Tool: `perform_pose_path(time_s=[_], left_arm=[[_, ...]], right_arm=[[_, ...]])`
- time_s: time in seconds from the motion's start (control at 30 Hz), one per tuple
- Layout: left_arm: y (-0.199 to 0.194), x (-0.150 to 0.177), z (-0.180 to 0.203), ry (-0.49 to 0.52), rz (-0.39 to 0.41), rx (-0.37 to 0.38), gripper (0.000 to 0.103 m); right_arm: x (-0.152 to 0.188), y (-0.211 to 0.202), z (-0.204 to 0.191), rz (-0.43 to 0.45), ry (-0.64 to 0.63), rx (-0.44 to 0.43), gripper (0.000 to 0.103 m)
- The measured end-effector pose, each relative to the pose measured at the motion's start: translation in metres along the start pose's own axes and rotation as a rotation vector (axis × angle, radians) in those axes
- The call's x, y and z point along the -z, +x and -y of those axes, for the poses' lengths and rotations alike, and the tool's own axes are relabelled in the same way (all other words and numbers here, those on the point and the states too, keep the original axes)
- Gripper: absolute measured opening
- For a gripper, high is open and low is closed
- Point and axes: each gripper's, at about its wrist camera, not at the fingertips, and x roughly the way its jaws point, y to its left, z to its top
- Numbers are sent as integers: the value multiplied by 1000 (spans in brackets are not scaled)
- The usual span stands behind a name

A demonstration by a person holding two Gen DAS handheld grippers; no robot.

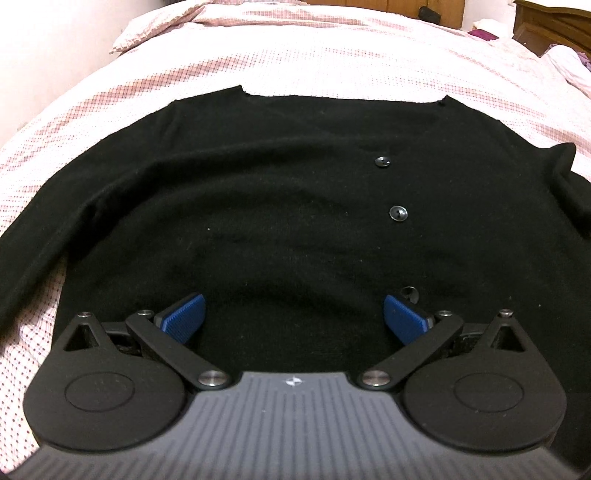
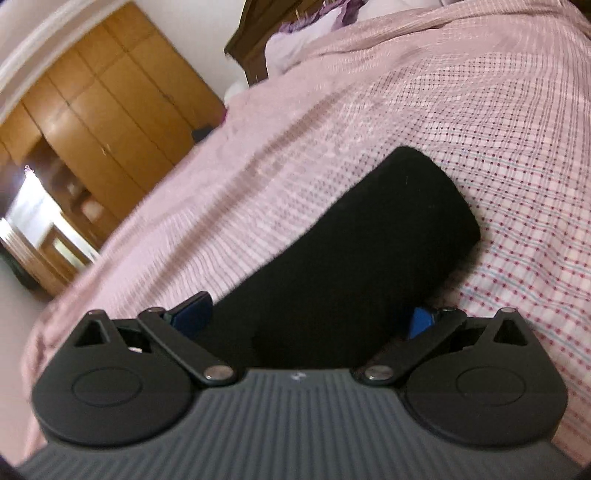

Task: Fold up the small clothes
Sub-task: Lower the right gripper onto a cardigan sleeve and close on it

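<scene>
Nearest the left gripper [image 1: 293,314], whose blue pads stand wide apart with nothing between them, lies the hem of a black cardigan [image 1: 258,206] spread flat on the checked bedspread [image 1: 332,51], buttons [image 1: 398,213] running up its front toward the neckline and the pillow [image 1: 155,29] beyond. The right gripper [image 2: 310,314] also stands spread, hovering over a sleeve [image 2: 388,229] that reaches toward the bed's side edge; whether it touches is unclear. The knit looks soft, light and floppy, likely to sag, so cuff and hem corners seem the best holds
</scene>
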Motion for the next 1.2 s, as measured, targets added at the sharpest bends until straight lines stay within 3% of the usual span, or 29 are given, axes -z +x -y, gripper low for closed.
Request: perform_pose_path(time_s=[0.07, 0.2, 0.3, 0.5, 0.53, 0.6, 0.63, 0.67, 0.73, 0.9, 1.07, 1.2], left_arm=[[0, 1, 0, 0, 3, -3, 103], [0, 1, 1, -1, 7, -11, 103], [-1, 2, 2, -2, 14, -15, 103], [-2, 4, 2, -4, 20, -13, 103], [-2, 4, 1, -5, 20, -12, 103], [-2, 4, 1, -6, 19, -11, 103], [-2, 4, 1, -7, 19, -11, 103], [-3, 4, 1, -6, 21, -10, 103], [-4, 4, 0, -6, 22, -8, 103], [-6, 3, 0, -5, 19, -4, 103], [-7, 3, 0, -6, 19, -3, 103], [-14, 0, -6, -8, 14, 15, 103]], right_arm=[[-3, 1, 4, 14, 35, -6, 93], [3, -3, -1, 25, 11, 18, 92], [10, -3, -2, 46, -30, 2, 98], [-1, -3, 4, 60, 60, -14, 101], [-3, -5, 5, 72, 74, -17, 96], [-8, -6, 8, 91, 91, 19, 59], [-11, -6, 10, 86, 97, 41, 23], [-14, -7, 15, 81, 114, 53, 8], [-20, -16, 25, 111, 127, 21, 8], [-35, -50, 33, 238, 51, 90, 7], [-40, -44, 40, 177, 12, 132, 7], [-39, -50, 25, 187, 15, 77, 7]])
